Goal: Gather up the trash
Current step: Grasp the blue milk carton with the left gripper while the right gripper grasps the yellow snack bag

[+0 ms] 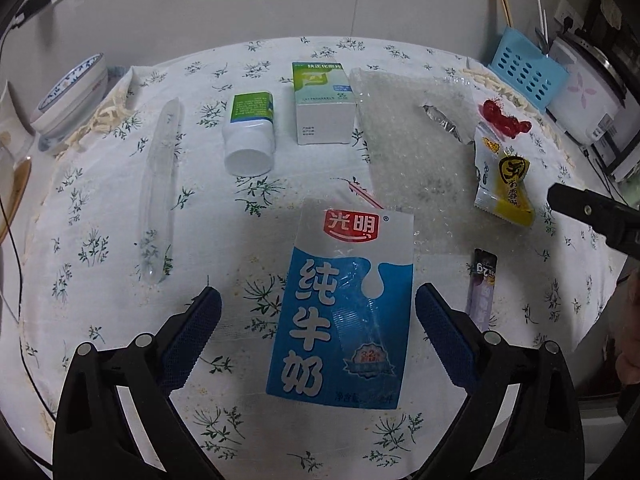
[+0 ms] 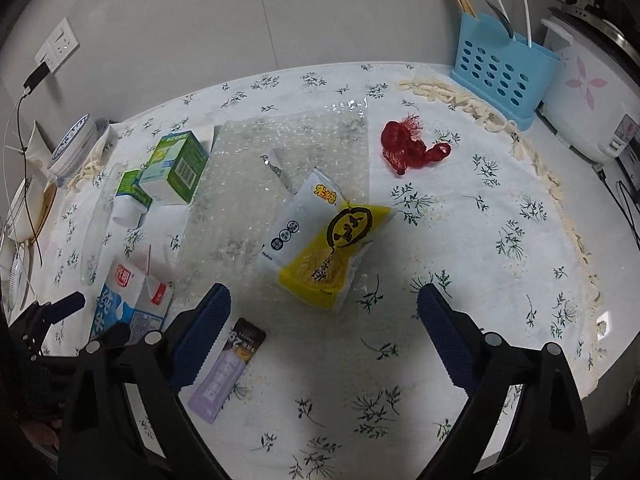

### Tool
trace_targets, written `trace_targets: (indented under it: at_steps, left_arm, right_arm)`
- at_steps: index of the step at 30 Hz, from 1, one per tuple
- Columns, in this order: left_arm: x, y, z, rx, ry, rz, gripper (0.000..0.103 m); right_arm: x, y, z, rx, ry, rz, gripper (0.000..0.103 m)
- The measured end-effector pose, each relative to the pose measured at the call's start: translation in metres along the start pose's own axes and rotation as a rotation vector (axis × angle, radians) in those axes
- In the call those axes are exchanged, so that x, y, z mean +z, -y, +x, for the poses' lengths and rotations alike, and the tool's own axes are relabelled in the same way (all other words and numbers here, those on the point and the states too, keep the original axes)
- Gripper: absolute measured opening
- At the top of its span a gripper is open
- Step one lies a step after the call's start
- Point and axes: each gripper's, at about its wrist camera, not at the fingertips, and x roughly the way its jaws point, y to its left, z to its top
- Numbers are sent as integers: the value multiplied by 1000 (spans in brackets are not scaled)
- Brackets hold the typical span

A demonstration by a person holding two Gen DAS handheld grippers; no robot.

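Note:
A flattened blue-and-white milk carton [image 1: 344,304] lies on the flowered tablecloth, and my left gripper [image 1: 318,304] hangs open above it, a blue pad on either side. In the right wrist view a yellow-and-white snack wrapper [image 2: 324,240] lies just ahead of my right gripper [image 2: 324,304], whose jaws stand wide with nothing between them. The same wrapper [image 1: 502,176] shows at the right of the left wrist view. A small purple sachet [image 2: 224,376] lies by the right gripper's left finger. The milk carton [image 2: 128,308] shows at lower left there.
A sheet of bubble wrap [image 1: 416,140], a green-and-white medicine box [image 1: 324,104], a white bottle on its side [image 1: 250,136], a clear plastic sleeve [image 1: 158,196] and a red net scrap [image 2: 408,148] lie on the cloth. A blue utensil holder [image 2: 500,68] and rice cooker [image 2: 588,92] stand at back right, a bowl [image 1: 72,92] at back left.

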Motion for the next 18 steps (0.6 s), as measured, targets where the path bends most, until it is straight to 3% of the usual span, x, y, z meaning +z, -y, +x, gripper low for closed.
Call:
trace_targets:
  at_steps: [9,12,18]
  left_arm:
    - [6,2,15,-31,-39,13,76]
    - [7,3,17,-40,-50,22,63]
    - [10,1,12,-44,-36,21,62]
  right_arm:
    - [19,0,41,-16,-100,43,59]
    - [21,-2,48,-21,-120,51,46]
    - [25,-3,59,-58,-154,59,24]
